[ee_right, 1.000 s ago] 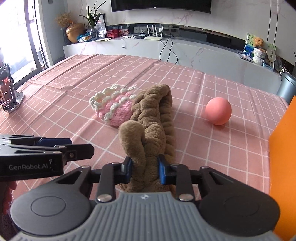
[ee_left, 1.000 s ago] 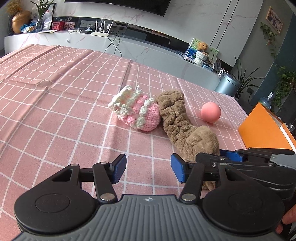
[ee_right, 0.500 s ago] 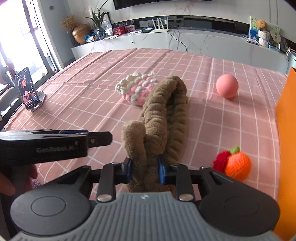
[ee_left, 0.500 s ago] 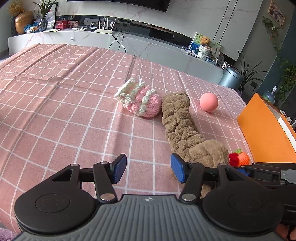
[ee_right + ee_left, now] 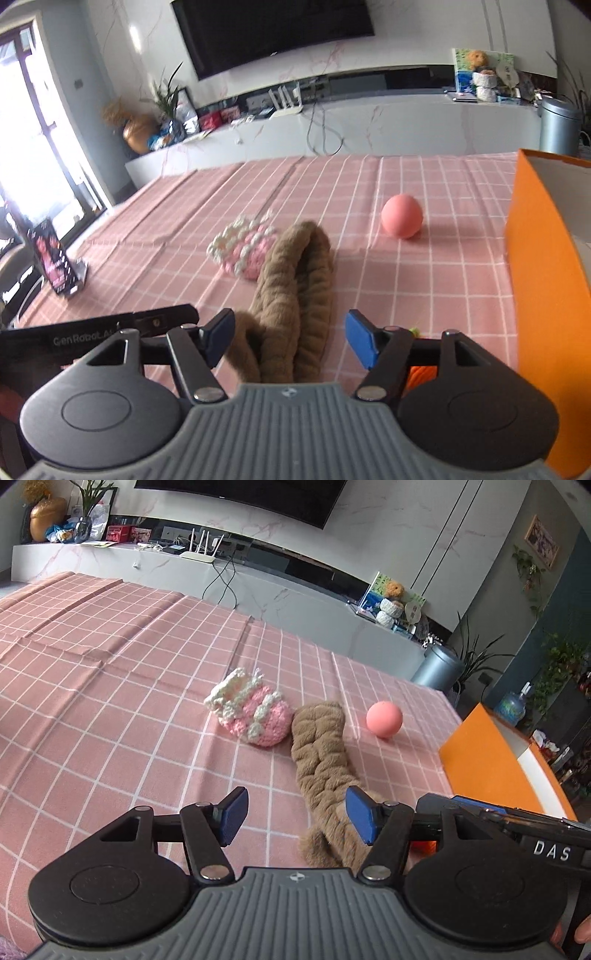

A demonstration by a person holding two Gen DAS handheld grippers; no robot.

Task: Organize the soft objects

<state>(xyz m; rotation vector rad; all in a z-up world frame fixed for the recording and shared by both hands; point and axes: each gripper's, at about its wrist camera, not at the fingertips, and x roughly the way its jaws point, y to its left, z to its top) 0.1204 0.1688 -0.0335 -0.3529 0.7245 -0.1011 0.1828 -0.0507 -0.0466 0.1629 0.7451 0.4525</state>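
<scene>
A long brown plush band lies on the pink checked tablecloth, its far end next to a pink and white crochet piece. In the right wrist view the brown plush band lies between the jaws of my right gripper, which stand wide open and do not hold it. My left gripper is open and empty just left of the band's near end. A pink ball sits farther right; it also shows in the right wrist view. An orange knitted toy is partly hidden behind the right finger.
An orange box stands at the right edge of the table; it also shows in the left wrist view. A phone on a stand sits at the left edge. A white counter runs behind the table.
My right gripper was shut on the brown plush band and has opened, letting it go. The band's near end has dropped onto the cloth. The left gripper stayed open.
</scene>
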